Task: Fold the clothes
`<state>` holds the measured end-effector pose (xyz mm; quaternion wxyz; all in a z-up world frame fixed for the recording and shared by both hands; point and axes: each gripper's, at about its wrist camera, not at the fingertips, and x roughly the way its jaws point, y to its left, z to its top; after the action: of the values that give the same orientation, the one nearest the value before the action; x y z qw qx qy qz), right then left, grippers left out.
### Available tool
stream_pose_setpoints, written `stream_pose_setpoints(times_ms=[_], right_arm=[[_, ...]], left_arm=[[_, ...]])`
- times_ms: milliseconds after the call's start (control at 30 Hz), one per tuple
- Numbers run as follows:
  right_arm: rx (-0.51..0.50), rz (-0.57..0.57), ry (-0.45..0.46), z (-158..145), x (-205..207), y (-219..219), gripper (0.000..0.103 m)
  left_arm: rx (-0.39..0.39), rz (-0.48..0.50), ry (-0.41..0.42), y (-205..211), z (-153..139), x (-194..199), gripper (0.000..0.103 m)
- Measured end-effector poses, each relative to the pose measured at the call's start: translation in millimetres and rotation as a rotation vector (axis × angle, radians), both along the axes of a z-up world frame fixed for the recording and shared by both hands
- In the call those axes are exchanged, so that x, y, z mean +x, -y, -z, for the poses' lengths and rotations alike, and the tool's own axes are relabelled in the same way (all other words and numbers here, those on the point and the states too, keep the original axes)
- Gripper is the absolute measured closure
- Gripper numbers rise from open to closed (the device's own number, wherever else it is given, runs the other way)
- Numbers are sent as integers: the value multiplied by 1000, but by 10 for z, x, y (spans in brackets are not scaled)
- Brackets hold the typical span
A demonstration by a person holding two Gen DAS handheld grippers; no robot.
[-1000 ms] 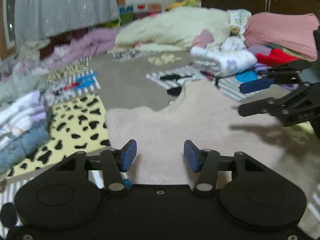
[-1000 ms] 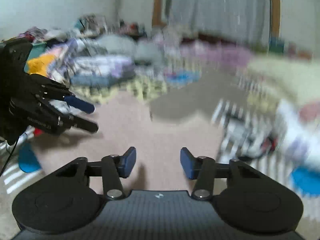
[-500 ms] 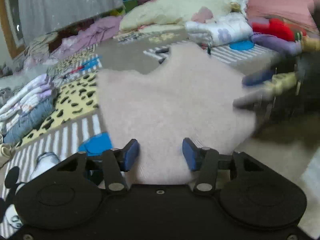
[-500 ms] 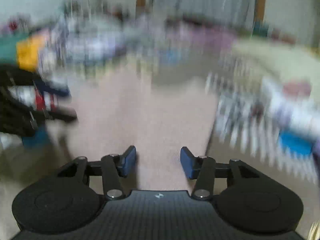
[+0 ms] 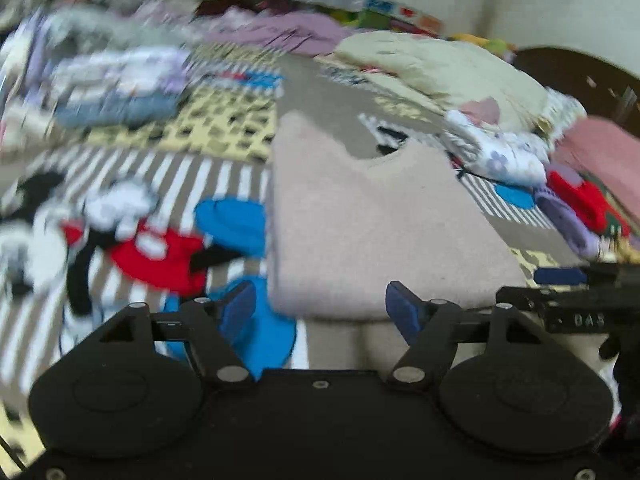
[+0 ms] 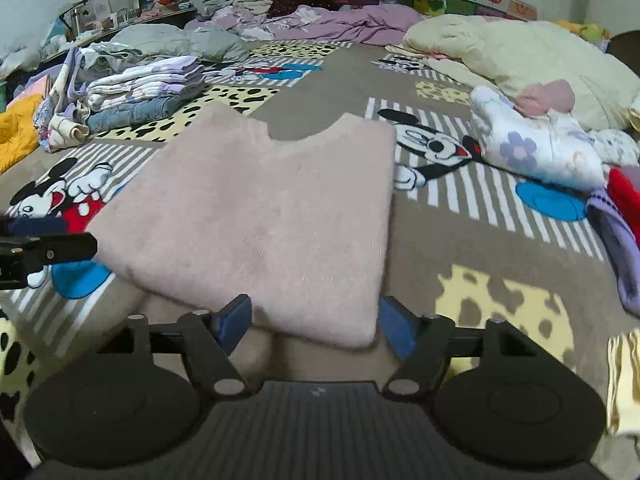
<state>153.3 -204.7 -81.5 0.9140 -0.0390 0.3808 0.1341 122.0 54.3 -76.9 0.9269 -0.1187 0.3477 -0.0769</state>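
Now the pink top [image 6: 256, 216] lies folded at frame centre, both tongs [image 5: 320, 312] [image 6: 314, 322] apart, released since a second ago.

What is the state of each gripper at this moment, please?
Left gripper: open, holding nothing, at the pink garment's near edge.
Right gripper: open, holding nothing, at the same garment's near corner.

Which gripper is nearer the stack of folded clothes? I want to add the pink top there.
Left. The left gripper sits on the side of the pink top facing the stack of folded clothes; the right gripper is at the top's opposite near corner.
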Motion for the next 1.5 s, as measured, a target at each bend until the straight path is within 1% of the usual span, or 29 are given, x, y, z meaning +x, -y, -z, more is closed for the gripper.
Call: stream_pose_setpoints(times_ms=[100, 200, 367, 433, 600, 800, 900, 933, 967, 1000, 1033, 1067, 1100, 1133, 1167, 1200, 1233, 1267, 1300, 1333, 1400, 1500], right_arm=[[8, 4, -6, -19, -88, 6, 28], [20, 12, -18, -13, -109, 31, 27], [64, 58, -37, 6, -17, 109, 24], [88, 76, -51, 29, 46, 144, 21], [116, 100, -76, 90, 171, 169, 21], [155, 125, -103, 164, 321, 199, 12], [252, 161, -127, 231, 375, 316, 11], [304, 172, -145, 271, 385, 370, 11], [377, 187, -171, 341, 390, 438, 12], [418, 200, -166, 389, 372, 475, 12], [459, 212, -161, 437, 354, 511, 14], [475, 206, -155, 448, 346, 507, 16], [490, 200, -150, 458, 337, 502, 26], [505, 194, -144, 468, 328, 497, 37], [520, 188, -138, 479, 320, 492, 38], [534, 199, -141, 482, 323, 503, 41], [542, 199, -140, 474, 312, 513, 46], [551, 199, -139, 466, 301, 522, 49], [559, 199, -138, 458, 290, 532, 55], [555, 193, -133, 424, 249, 536, 57], [538, 170, -126, 347, 137, 535, 59], [499, 108, -126, 246, -118, 547, 60]], left_arm=[[-62, -34, -22, -68, 14, -77, 31], [-148, -60, -34, -150, 47, -54, 29], [-291, -112, -66, -252, 173, 61, 29], [-324, -132, -84, -261, 239, 118, 29], [-351, -147, -106, -212, 338, 233, 29], [-361, -151, -98, -180, 353, 314, 28], [-350, -133, -96, -162, 358, 312, 29], [-346, -131, -94, -155, 372, 310, 30], [-346, -130, -92, -149, 386, 308, 30], [-343, -130, -91, -139, 390, 305, 33], [-337, -130, -92, -120, 386, 304, 41], [-331, -128, -93, -99, 381, 304, 49], [-338, -129, -92, -87, 380, 296, 53], [-352, -129, -89, -78, 378, 285, 64], [-350, -124, -81, -59, 360, 264, 70], [-338, -118, -71, -36, 333, 237, 72], [-337, -117, -67, -21, 313, 209, 74], [-345, -119, -69, -17, 298, 178, 75], [-355, -123, -76, -22, 283, 127, 75], [-360, -122, -78, -29, 261, 49, 75], [-370, -110, -80, -45, 218, -134, 76], [-484, -125, -168, -211, 260, -570, 75]])
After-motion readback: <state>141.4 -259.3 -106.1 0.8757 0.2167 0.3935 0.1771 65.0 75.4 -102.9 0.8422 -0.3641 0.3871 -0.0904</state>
